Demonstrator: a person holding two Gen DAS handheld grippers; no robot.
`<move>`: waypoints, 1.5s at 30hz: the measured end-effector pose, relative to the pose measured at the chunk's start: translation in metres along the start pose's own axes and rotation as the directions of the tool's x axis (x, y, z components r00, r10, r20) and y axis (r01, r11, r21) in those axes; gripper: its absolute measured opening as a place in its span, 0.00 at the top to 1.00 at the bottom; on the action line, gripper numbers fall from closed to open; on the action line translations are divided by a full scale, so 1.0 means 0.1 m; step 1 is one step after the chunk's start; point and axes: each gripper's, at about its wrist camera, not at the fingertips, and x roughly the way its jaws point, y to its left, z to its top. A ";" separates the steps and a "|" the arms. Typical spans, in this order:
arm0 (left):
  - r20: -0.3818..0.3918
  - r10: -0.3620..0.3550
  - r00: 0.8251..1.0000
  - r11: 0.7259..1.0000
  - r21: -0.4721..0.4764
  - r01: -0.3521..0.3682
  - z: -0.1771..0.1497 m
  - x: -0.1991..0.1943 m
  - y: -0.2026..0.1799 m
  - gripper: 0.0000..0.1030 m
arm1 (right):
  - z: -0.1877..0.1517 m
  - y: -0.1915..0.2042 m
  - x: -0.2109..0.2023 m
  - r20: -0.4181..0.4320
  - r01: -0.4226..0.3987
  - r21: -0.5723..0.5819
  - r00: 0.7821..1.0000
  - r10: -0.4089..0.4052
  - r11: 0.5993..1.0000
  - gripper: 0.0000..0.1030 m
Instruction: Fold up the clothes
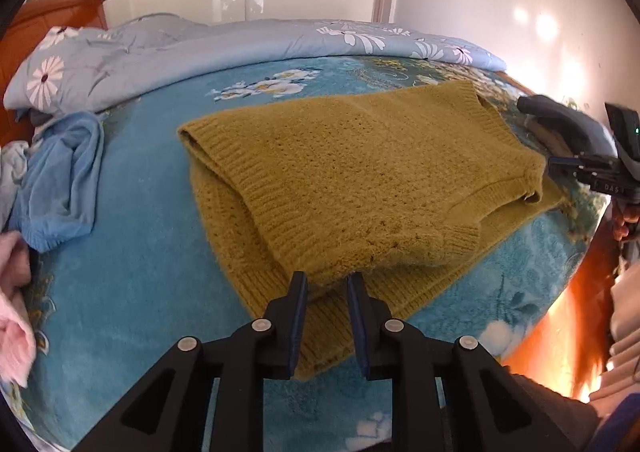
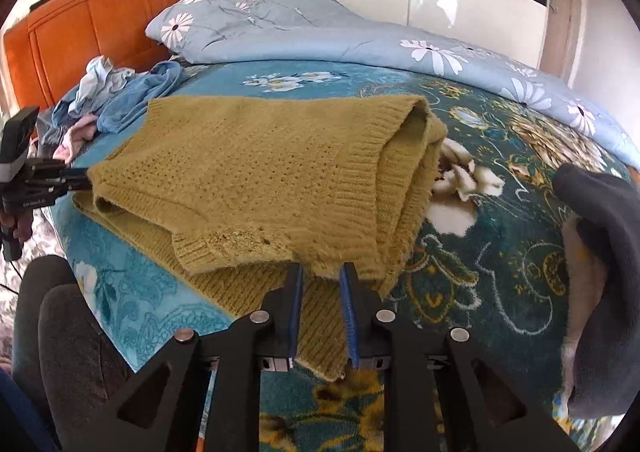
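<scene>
We see the sweater (image 1: pixel 352 172) lying folded on the blanket (image 1: pixel 132 292), with the quilt (image 1: pixel 248 52) behind it. Loose clothes (image 1: pixel 60 172) lie to its left (near the headboard (image 2: pixel 100 24)).

Bright daylight, both views. Blown-out sun patches on the white wall (image 1: pixel 532 28) at right in the left view, orange glare low right. Glossy wardrobe door (image 2: pixel 436 12) reflects a window and a dim figure. Soft shadows only. Strong fisheye bend, black vignette at corners. Centre sharp; pink fabric (image 1: pixel 14 316) at the left edge smeared.
</scene>
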 end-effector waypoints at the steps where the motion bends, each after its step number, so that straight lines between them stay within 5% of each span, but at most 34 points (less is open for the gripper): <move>1: -0.002 -0.024 1.000 0.999 -0.043 0.024 -0.01 -0.03 0.03 0.71 | -0.01 -0.06 -0.05 0.011 -0.018 0.050 1.000 0.017 0.999 0.73; 5: -0.017 -0.145 0.989 0.951 -0.280 0.134 -0.03 -0.03 0.15 0.55 | -0.07 -0.31 -0.08 0.054 -0.184 0.325 0.983 0.176 0.927 0.63; 9: 0.028 -0.266 0.964 0.838 -0.488 0.246 -0.03 0.08 0.23 0.47 | -0.12 -0.42 0.11 0.131 -0.350 0.527 0.934 0.333 0.775 0.63; 16: 0.029 -0.243 0.970 0.743 -0.638 0.205 0.01 0.31 0.31 0.45 | -0.01 -0.37 0.45 0.132 -0.374 0.633 0.915 0.381 0.678 0.61; 19: 0.044 -0.218 0.975 0.739 -0.645 0.194 0.03 0.31 0.29 0.48 | 0.00 -0.35 0.50 0.132 -0.356 0.653 0.923 0.363 0.669 0.61; 22: 0.030 -0.188 0.982 0.781 -0.601 0.168 0.09 0.31 0.24 0.75 | 0.00 -0.34 0.50 0.139 -0.350 0.664 0.926 0.350 0.660 0.62; 25: 0.032 -0.155 0.987 0.809 -0.570 0.146 0.13 0.24 0.22 0.87 | 0.02 -0.33 0.46 0.147 -0.348 0.656 0.929 0.339 0.670 0.83; 32: 0.076 -0.096 0.993 0.869 -0.480 0.121 0.17 -0.05 0.15 0.88 | 0.03 -0.27 0.29 0.165 -0.335 0.593 0.940 0.297 0.732 0.91; 37: -0.016 -0.074 0.997 0.862 -0.504 0.056 0.02 0.20 0.21 0.88 | -0.15 -0.32 0.50 0.084 -0.278 0.631 0.952 0.293 0.724 0.91; 42: -0.035 -0.068 0.997 0.884 -0.465 0.044 -0.03 0.25 0.18 0.87 | -0.17 -0.34 0.52 0.074 -0.285 0.627 0.948 0.309 0.725 0.90; 45: -0.027 -0.067 0.997 0.905 -0.423 0.049 -0.03 0.19 0.15 0.84 | -0.12 -0.32 0.44 0.070 -0.270 0.581 0.957 0.283 0.768 0.86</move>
